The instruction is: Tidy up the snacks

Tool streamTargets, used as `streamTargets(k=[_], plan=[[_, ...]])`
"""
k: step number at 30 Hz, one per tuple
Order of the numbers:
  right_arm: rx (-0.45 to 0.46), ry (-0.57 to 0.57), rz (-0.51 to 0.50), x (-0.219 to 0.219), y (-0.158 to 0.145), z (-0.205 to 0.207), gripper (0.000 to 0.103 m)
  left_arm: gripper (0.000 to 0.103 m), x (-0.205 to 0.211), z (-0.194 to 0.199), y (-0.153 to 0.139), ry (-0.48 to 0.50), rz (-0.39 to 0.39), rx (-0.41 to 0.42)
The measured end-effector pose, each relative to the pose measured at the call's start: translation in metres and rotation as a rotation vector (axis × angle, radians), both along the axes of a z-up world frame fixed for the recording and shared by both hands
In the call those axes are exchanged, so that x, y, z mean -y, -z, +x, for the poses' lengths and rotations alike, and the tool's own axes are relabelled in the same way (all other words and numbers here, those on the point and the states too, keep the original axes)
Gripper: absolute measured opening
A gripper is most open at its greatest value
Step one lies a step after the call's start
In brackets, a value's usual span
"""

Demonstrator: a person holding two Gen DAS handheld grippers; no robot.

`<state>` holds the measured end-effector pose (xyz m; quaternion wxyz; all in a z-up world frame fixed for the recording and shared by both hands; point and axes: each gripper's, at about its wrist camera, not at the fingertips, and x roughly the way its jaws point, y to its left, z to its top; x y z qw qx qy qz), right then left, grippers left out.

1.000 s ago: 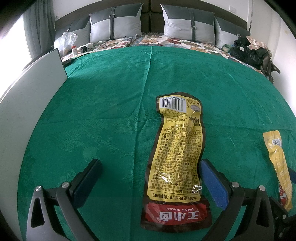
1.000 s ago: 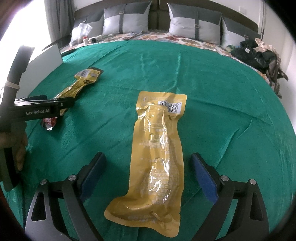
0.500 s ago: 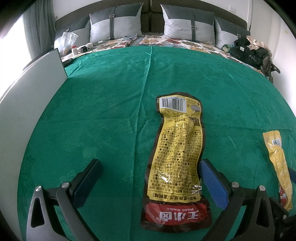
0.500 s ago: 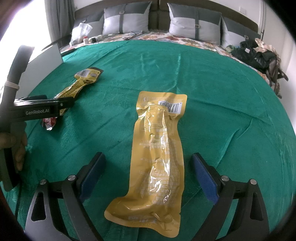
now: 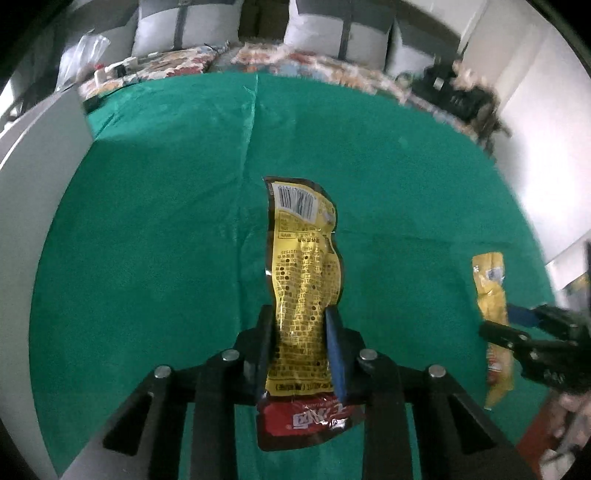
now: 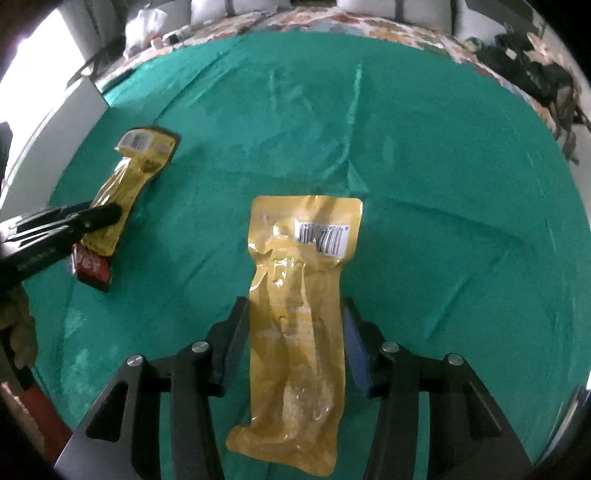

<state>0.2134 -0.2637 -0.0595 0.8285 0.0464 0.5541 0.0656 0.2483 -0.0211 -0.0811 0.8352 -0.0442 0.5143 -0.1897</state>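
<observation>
A long yellow snack packet with a red end hangs between the fingers of my left gripper. The jaws are closing, and the pads press on its sides above the green bedspread. A plain yellow vacuum packet with a barcode sits in my right gripper. Those jaws are closing too, with the pads against the packet's edges. In each wrist view the other gripper shows at the side with its packet: the right gripper, the left gripper.
A white board stands along the bed's left edge. Grey pillows line the headboard, with small items and a plastic bag at the far left corner. A dark heap of clothes lies at the far right.
Both grippers went from wide open to closed on their packets. Both have risen and tipped, and the packets' near ends have come up off the bedspread.
</observation>
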Motion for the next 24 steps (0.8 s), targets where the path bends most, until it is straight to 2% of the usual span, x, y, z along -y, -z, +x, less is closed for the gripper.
streamTargets(k=[3,6,10,12,14,18,20,23,24], plan=[[0.029,0.038,0.081,0.005,-0.018,-0.017,0.05,0.026,-0.029,-0.024,-0.021,-0.026,-0.087,0.021],[0.064,0.041,0.144,-0.006,-0.044,-0.023,0.05,0.026,-0.071,-0.049,-0.053,-0.092,-0.212,0.039],[0.141,-0.042,0.211,-0.059,-0.095,-0.018,0.05,0.026,-0.146,-0.08,-0.105,-0.201,-0.323,0.117],[0.197,-0.109,0.264,-0.104,-0.129,-0.012,0.05,0.026,-0.19,-0.088,-0.127,-0.265,-0.339,0.158],[0.232,-0.176,0.335,-0.148,-0.156,-0.005,0.05,0.026,-0.228,-0.093,-0.14,-0.326,-0.326,0.179],[0.225,-0.321,0.48,-0.254,-0.191,0.008,0.051,0.028,-0.303,-0.103,-0.145,-0.473,-0.203,0.195],[0.204,-0.384,0.503,-0.308,-0.194,0.013,0.051,0.029,-0.332,-0.108,-0.134,-0.539,-0.126,0.177],[0.175,-0.449,0.471,-0.38,-0.181,0.023,0.051,0.03,-0.361,-0.117,-0.11,-0.601,0.003,0.144],[0.161,-0.462,0.453,-0.401,-0.171,0.025,0.051,0.036,-0.367,-0.12,-0.102,-0.613,0.033,0.131]])
